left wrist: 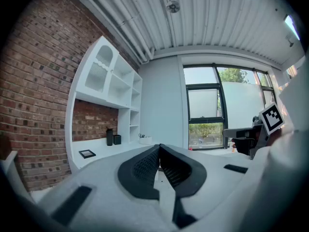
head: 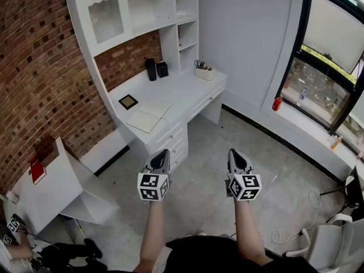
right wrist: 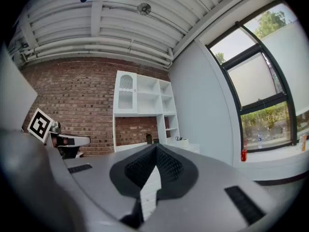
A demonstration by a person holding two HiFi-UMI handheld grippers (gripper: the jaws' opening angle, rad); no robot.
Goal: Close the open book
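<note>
"What colours do you get from over here?"

"The brick wall (head: 34,67) is red-brown with pale mortar lines; the desk (head: 187,90) and the shelves (head: 142,7) above it are plain white; the open book (head: 149,117) shows cream pages."

"And the small stuff on the desk?"

"A frame (head: 128,102) with a black border and a tan middle; two black containers (head: 151,69) against the bricks."

"The tools?"

"The left gripper (head: 162,152) and right gripper (head: 234,152) are pale grey; the pads (left wrist: 145,167) are black with a fine grid; the left cube (head: 152,187) and right cube (head: 245,187) carry black-and-white square markers; the floor (head: 199,152) is mottled grey; the window frame (head: 297,56) is black; the bottle (head: 277,103) on the sill is red."
</note>
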